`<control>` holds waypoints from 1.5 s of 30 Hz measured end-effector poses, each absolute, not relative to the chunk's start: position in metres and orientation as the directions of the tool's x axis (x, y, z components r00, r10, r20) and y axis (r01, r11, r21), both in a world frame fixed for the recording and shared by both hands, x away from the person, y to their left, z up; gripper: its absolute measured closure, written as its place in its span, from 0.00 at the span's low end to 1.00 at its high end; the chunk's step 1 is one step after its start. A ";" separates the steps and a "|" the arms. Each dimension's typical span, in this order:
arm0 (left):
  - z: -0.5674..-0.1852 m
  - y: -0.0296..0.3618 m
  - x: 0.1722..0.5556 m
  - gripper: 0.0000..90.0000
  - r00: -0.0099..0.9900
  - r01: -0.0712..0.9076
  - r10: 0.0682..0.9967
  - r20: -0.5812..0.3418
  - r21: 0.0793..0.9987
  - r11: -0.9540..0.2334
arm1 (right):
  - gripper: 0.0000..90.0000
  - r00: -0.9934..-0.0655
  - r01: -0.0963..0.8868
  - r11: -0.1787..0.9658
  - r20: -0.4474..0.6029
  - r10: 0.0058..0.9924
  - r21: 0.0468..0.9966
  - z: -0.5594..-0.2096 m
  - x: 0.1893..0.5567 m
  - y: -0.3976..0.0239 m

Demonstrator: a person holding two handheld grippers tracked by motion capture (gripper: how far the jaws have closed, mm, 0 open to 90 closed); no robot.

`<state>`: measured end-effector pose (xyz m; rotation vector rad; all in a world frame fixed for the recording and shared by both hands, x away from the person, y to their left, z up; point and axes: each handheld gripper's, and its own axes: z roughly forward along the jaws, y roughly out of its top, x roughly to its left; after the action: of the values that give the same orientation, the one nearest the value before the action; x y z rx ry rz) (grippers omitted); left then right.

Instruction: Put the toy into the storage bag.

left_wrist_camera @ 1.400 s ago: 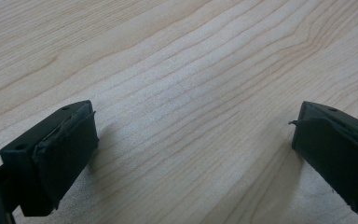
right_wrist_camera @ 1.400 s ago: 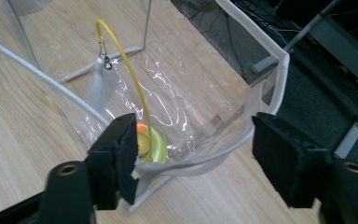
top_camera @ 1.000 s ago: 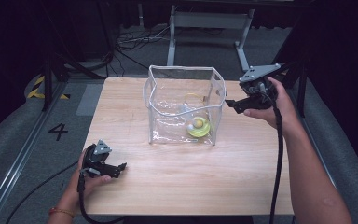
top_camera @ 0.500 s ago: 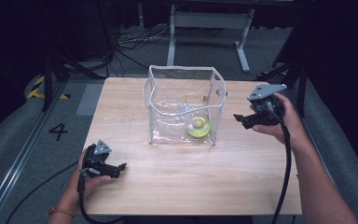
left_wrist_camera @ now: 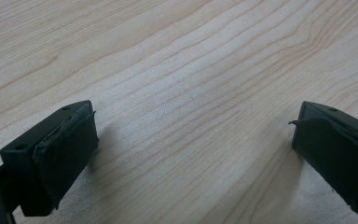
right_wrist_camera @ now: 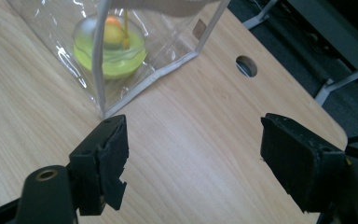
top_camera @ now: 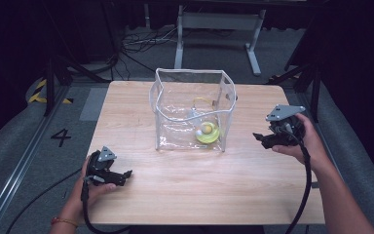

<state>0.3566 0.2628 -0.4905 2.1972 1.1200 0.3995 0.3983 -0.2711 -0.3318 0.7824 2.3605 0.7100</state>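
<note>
- Standing near the middle of the wooden table is a clear plastic bag with white-edged seams, upright and open at the top
- Inside it, low in the corner toward the person's right, sits a yellow-green bowl-shaped thing with a small orange and pale ball in it (what exactly these are is hard to tell through the creased plastic)
- The left gripper lies low by the table's near left corner, held in the left hand, well apart from the bag; its own view shows the jaws spread wide over bare wood with nothing between them
- The right gripper is held in the right hand off the bag's right side, near it but not touching, its jaws pointing toward the bag
- In the right gripper view the jaws stand wide apart and empty, with the bag's bottom corner seam just ahead of the left one and a round hole in the tabletop beyond
- A black cable trails from the right gripper along the forearm
- Around the table lie grey floor, a floor mark "4", loose cables and a metal frame behind
</note>
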 end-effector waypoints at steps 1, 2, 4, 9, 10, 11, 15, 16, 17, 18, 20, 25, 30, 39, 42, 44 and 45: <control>-0.491 0.263 0.357 0.01 0.592 0.614 0.806 -0.016 0.657 -0.438 | 0.27 -0.678 0.374 0.686 -0.321 0.662 0.624 -0.335 0.396 -0.274; -0.491 0.263 0.357 0.01 0.592 0.614 0.806 -0.016 0.657 -0.438 | 0.27 -0.678 0.374 0.686 -0.321 0.662 0.624 -0.335 0.396 -0.274; -0.490 0.263 0.357 0.01 0.592 0.614 0.806 -0.016 0.656 -0.439 | 0.27 -0.673 0.386 0.679 -0.313 0.670 0.625 -0.344 0.394 -0.280; -0.490 0.263 0.357 0.01 0.591 0.615 0.806 -0.015 0.656 -0.438 | 0.26 -0.668 0.407 0.673 -0.301 0.681 0.618 -0.357 0.389 -0.290; -0.490 0.263 0.356 0.01 0.590 0.616 0.807 -0.017 0.655 -0.437 | 0.26 -0.665 0.408 0.672 -0.304 0.683 0.618 -0.359 0.388 -0.292; -0.490 0.263 0.356 0.01 0.589 0.616 0.808 -0.017 0.655 -0.436 | 0.27 -0.661 0.409 0.671 -0.306 0.685 0.619 -0.362 0.386 -0.295; -0.490 0.263 0.356 0.01 0.585 0.619 0.811 -0.014 0.654 -0.435 | 0.27 -0.651 0.426 0.657 -0.293 0.700 0.622 -0.373 0.382 -0.302; -0.490 0.262 0.356 0.01 0.585 0.619 0.811 -0.014 0.654 -0.435 | 0.26 -0.646 0.431 0.655 -0.294 0.704 0.620 -0.376 0.381 -0.304; -0.490 0.263 0.356 0.01 0.584 0.619 0.811 -0.014 0.654 -0.435 | 0.26 -0.643 0.436 0.653 -0.293 0.708 0.620 -0.379 0.380 -0.305; -0.490 0.263 0.356 0.01 0.585 0.619 0.811 -0.013 0.654 -0.435 | 0.26 -0.641 0.441 0.654 -0.295 0.709 0.615 -0.383 0.379 -0.308; -0.490 0.262 0.356 0.01 0.585 0.619 0.811 -0.014 0.654 -0.435 | 0.26 -0.637 0.444 0.648 -0.291 0.714 0.619 -0.389 0.377 -0.312; -0.490 0.262 0.356 0.01 0.583 0.618 0.812 -0.012 0.655 -0.434 | 0.26 -0.635 0.450 0.643 -0.284 0.718 0.619 -0.401 0.372 -0.321; -0.490 0.262 0.356 0.01 0.584 0.618 0.812 -0.011 0.655 -0.435 | 0.25 -0.629 0.467 0.633 -0.271 0.729 0.617 -0.417 0.367 -0.330; -0.490 0.262 0.356 0.01 0.581 0.619 0.813 -0.012 0.655 -0.433 | 0.24 -0.604 0.489 0.590 -0.238 0.760 0.642 -0.447 0.354 -0.353; -0.490 0.262 0.355 0.01 0.578 0.621 0.816 -0.010 0.655 -0.431 | 0.23 -0.600 0.491 0.577 -0.227 0.767 0.652 -0.455 0.349 -0.359; -0.490 0.262 0.355 0.01 0.578 0.621 0.816 -0.011 0.655 -0.431 | 0.22 -0.592 0.503 0.567 -0.218 0.776 0.652 -0.461 0.346 -0.363; -0.490 0.262 0.355 0.01 0.578 0.621 0.816 -0.010 0.655 -0.431 | 0.22 -0.588 0.506 0.558 -0.210 0.781 0.658 -0.463 0.345 -0.365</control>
<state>0.3554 0.2622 -0.4903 2.1932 1.1395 0.4125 0.3449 -0.3652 -0.4631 1.0351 2.3081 0.7542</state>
